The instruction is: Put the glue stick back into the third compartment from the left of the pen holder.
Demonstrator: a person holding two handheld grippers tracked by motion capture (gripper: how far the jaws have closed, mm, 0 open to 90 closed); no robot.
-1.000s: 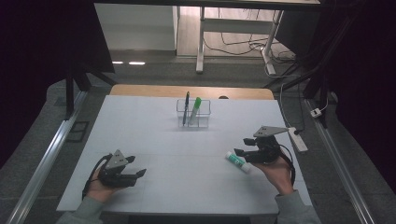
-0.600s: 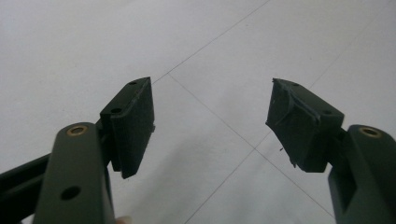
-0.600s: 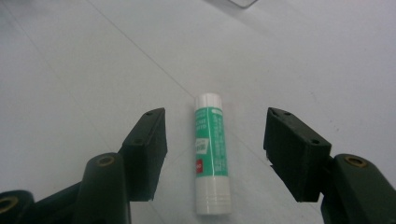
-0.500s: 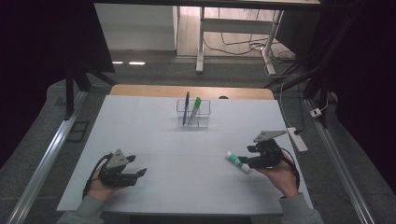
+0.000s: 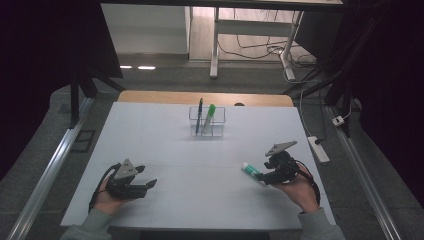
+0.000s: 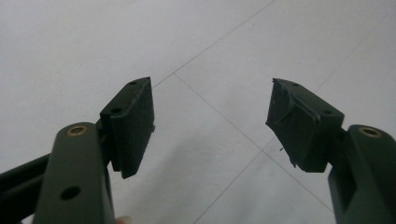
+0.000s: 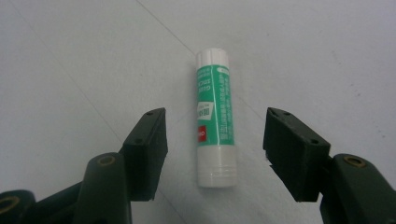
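While the glue stick [image 7: 214, 119] lies flat on the white table [image 5: 165, 135], the right gripper [image 7: 215, 140] hangs just over it with jaws released, one on each side and not touching; the clear holder [image 5: 207, 121] with pens stands well beyond the glue stick; the left gripper [image 6: 210, 121], far to its left, is released and holds nothing.

The glue stick [image 7: 214, 116] is a short cylinder with a green printed label and white ends. It lies flat on its side on the white table [image 5: 200, 165], near the right front edge, lengthwise between the open jaws without touching them.
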